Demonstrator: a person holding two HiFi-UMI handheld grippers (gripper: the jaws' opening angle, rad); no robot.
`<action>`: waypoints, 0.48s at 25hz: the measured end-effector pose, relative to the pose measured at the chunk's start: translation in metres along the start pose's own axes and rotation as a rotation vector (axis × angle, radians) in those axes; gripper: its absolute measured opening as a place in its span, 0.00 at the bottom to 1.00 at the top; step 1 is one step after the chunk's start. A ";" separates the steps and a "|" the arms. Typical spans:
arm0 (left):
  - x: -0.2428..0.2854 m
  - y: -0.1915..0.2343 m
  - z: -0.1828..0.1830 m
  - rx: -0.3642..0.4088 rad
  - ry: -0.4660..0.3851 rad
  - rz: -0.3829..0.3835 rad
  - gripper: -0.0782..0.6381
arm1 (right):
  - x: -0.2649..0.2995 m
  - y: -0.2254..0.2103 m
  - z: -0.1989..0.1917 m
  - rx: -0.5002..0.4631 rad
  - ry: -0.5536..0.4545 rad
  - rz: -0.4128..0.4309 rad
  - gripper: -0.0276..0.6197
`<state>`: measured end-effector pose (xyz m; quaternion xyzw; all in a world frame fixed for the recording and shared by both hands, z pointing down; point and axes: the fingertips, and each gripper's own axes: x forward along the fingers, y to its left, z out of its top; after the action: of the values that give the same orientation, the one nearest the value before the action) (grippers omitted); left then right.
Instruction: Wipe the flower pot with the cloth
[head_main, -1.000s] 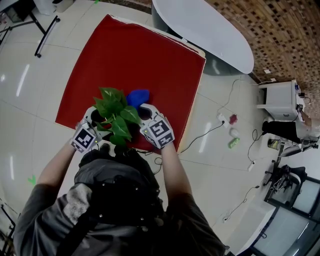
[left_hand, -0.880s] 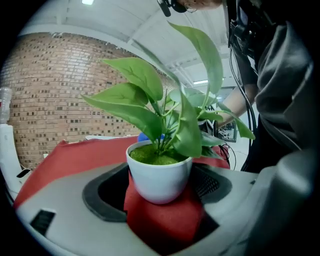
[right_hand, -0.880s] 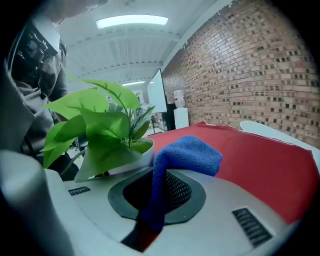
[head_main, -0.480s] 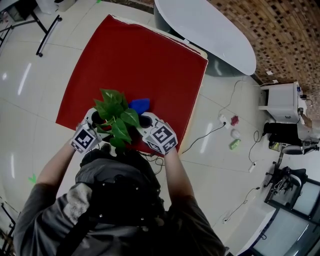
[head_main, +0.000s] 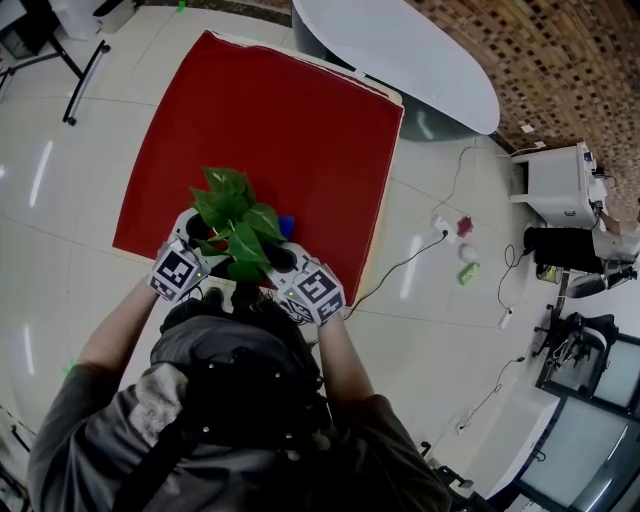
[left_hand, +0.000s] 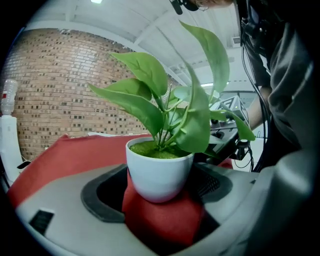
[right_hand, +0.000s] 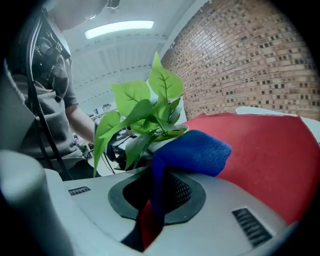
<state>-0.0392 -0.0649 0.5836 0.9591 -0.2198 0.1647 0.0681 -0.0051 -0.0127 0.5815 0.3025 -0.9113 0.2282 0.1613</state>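
A white flower pot (left_hand: 159, 172) with a green leafy plant (head_main: 232, 225) stands between the jaws of my left gripper (left_hand: 160, 202), which is shut on its lower sides. In the head view the leaves hide the pot, and the left gripper (head_main: 203, 243) sits at the near edge of the red table. My right gripper (right_hand: 152, 202) is shut on a blue cloth (right_hand: 192, 152), whose bunched end hangs just beside the plant's leaves. Only a small blue bit of the cloth (head_main: 287, 226) shows in the head view, ahead of the right gripper (head_main: 283, 252).
The red-covered table (head_main: 270, 120) stretches away from me. A white oval table (head_main: 400, 55) stands beyond its far corner. Cables (head_main: 410, 265) and small items (head_main: 466, 262) lie on the floor to the right, near a white cabinet (head_main: 555, 185). A stand's legs (head_main: 80, 70) are at upper left.
My right gripper has drawn the blue cloth back and in toward the plant, so the leaves now hide most of it. The left gripper has kept its hold on the pot.
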 end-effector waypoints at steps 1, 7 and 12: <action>-0.002 0.000 0.000 0.006 0.005 0.013 0.73 | -0.005 -0.001 0.000 0.012 -0.013 -0.032 0.14; -0.034 0.002 -0.012 -0.007 0.050 0.087 0.73 | -0.056 -0.013 0.008 0.083 -0.136 -0.304 0.14; -0.096 0.016 -0.009 -0.108 0.006 0.271 0.71 | -0.107 -0.006 0.034 0.030 -0.244 -0.523 0.14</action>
<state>-0.1305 -0.0390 0.5593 0.9151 -0.3556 0.1633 0.0977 0.0753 0.0163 0.5088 0.5551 -0.8114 0.1542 0.0991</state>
